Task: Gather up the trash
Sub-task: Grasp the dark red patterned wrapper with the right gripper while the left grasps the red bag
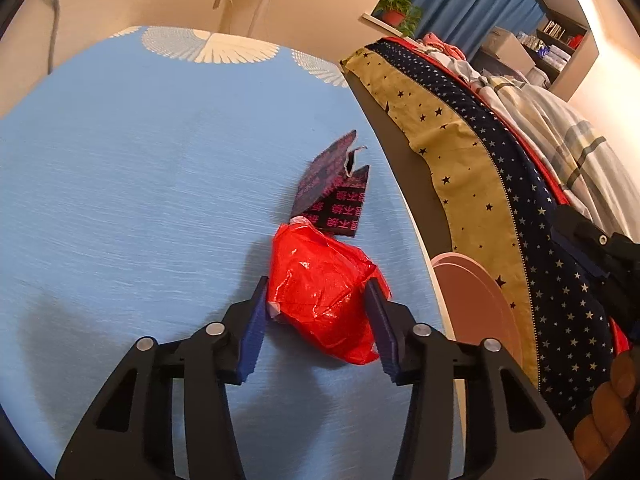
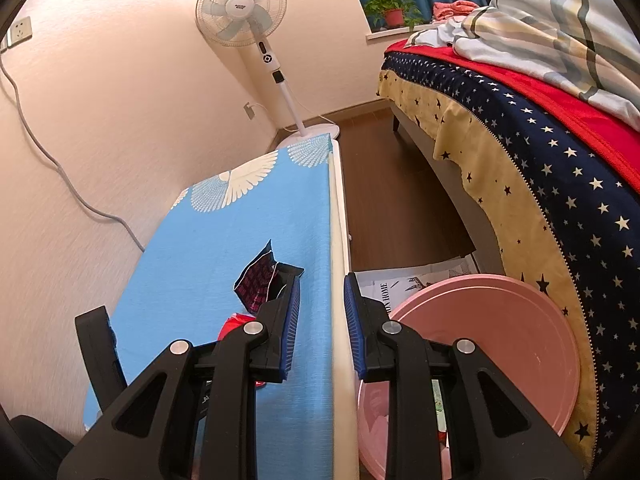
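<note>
A crumpled red plastic bag (image 1: 324, 312) lies on the blue tablecloth (image 1: 140, 180) near the table's right edge. My left gripper (image 1: 316, 282) straddles it, and both blue pads press on the bag's sides. Just beyond the bag lies a torn dark wrapper with pink print (image 1: 332, 196). In the right wrist view the wrapper (image 2: 258, 280) and a sliver of the red bag (image 2: 232, 326) show to the left of my right gripper (image 2: 323, 280). That gripper hangs over the table's edge, open, with nothing between its pads. A pink bin (image 2: 500, 328) stands on the floor beside the table.
A bed with a star-patterned cover (image 2: 540, 160) runs along the right, leaving a narrow strip of wood floor. A printed paper bag (image 2: 400, 280) lies behind the bin. A standing fan (image 2: 244, 12) is at the table's far end, by the wall.
</note>
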`<state>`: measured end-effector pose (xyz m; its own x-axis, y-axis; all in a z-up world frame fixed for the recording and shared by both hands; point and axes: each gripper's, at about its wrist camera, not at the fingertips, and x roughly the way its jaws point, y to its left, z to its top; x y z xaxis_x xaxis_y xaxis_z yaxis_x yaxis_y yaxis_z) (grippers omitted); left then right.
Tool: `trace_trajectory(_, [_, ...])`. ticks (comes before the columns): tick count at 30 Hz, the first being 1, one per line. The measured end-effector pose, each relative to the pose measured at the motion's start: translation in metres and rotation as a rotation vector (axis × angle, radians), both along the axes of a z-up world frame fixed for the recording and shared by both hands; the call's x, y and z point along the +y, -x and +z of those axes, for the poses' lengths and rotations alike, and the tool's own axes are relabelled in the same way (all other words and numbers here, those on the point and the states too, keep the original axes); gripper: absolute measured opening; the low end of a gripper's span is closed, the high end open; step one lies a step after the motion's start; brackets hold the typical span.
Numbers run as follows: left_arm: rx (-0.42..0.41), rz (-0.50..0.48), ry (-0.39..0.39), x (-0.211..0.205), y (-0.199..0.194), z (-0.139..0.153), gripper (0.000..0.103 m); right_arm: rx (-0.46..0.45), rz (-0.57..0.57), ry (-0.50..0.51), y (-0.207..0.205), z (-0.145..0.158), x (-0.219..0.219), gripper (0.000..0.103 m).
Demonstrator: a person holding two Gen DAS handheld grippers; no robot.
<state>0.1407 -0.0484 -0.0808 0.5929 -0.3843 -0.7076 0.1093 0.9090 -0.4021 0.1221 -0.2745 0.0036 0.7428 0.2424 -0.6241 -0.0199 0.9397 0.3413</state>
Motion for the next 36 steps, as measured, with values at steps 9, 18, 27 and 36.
trace_trajectory(9, [-0.011, 0.133, -0.073, 0.040, 0.014, 0.007, 0.043, 0.011, 0.047, 0.014, -0.005, -0.008, 0.028, 0.024])
trace_trajectory(18, [-0.021, 0.259, -0.150, 0.076, 0.021, 0.011, 0.043, 0.002, 0.113, 0.008, -0.025, -0.018, 0.063, 0.024])
trace_trajectory(27, [-0.031, 0.283, -0.183, 0.082, 0.017, 0.011, 0.043, 0.015, 0.162, 0.018, -0.047, -0.032, 0.093, 0.024])
trace_trajectory(36, [-0.035, 0.286, -0.181, 0.081, 0.015, 0.011, 0.043, 0.053, 0.169, 0.037, -0.068, -0.052, 0.109, 0.024])
